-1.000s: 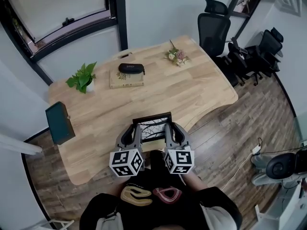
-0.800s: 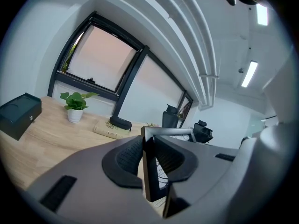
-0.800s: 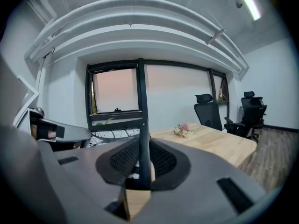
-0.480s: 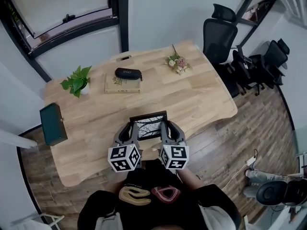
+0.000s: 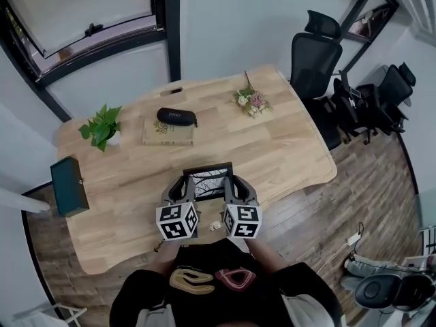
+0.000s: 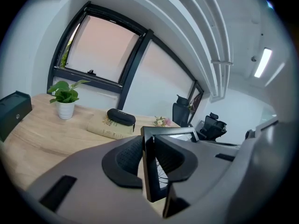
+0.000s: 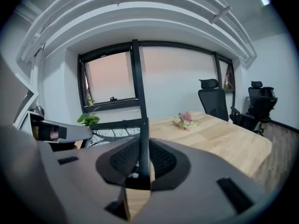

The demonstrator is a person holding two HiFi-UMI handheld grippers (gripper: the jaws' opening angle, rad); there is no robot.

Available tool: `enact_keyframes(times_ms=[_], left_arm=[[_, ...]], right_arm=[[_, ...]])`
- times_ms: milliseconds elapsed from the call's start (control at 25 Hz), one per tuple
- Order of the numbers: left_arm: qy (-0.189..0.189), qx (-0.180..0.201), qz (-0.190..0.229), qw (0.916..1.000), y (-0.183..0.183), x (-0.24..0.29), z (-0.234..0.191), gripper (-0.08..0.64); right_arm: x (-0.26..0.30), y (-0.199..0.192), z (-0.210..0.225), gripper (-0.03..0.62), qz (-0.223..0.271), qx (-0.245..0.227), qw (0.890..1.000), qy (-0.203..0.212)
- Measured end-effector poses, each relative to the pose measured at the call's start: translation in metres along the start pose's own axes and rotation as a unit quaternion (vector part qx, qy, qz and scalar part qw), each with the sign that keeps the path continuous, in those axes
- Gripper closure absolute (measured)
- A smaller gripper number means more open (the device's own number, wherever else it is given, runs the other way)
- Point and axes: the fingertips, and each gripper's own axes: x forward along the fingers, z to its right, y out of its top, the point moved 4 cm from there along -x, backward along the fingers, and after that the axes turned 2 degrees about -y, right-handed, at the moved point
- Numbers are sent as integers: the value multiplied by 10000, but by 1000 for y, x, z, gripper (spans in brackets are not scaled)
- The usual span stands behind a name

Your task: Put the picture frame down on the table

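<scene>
Black picture frame (image 5: 210, 180), long axis left-right

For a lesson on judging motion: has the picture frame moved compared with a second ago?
Yes. The picture frame has moved farther in over the table, away from its near edge and closer to the book.

Office chairs (image 5: 315, 60) stand on plank floor (image 5: 320, 223) beside white walls (image 5: 225, 26).

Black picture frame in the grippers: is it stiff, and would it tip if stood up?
The black rectangular picture frame probably is stiff: its edges run straight though gripped only at the sides. Being thin, it would likely tip upright.
</scene>
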Motion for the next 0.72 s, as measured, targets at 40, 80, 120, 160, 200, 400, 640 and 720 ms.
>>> enact_keyframes(times_ms=[40, 80, 120, 160, 200, 400, 640, 720], left_arm=[[9, 16, -48, 10000, -1, 7, -1, 474], [11, 12, -102, 9999, -2, 13, -1, 474], [14, -1, -154, 9999, -4, 18, -2, 474], [28, -13, -199, 9998, -5, 23, -3, 474], [59, -24, -238, 9997, -6, 28, -4, 474], [349, -147, -402, 9985, -18, 47, -13, 474], [591, -202, -684, 9957, -34, 69, -27, 474], [676, -292, -782, 9942, -41, 73, -32, 474]], right_arm=[[5, -1, 3, 517, -36, 4, 10000, -8], [10, -2, 6, 517, -71, 13, 10000, -17], [14, -3, 9, 517, -107, 20, 9999, -28], [19, -4, 10, 517, -146, 21, 9999, -33], [23, -5, 12, 517, -186, 8, 9998, -29], [46, -15, 17, 517, -458, -106, 9989, -4], [70, -30, 18, 516, -750, -206, 9969, 107], [76, -36, 18, 517, -847, -256, 9960, 132]])
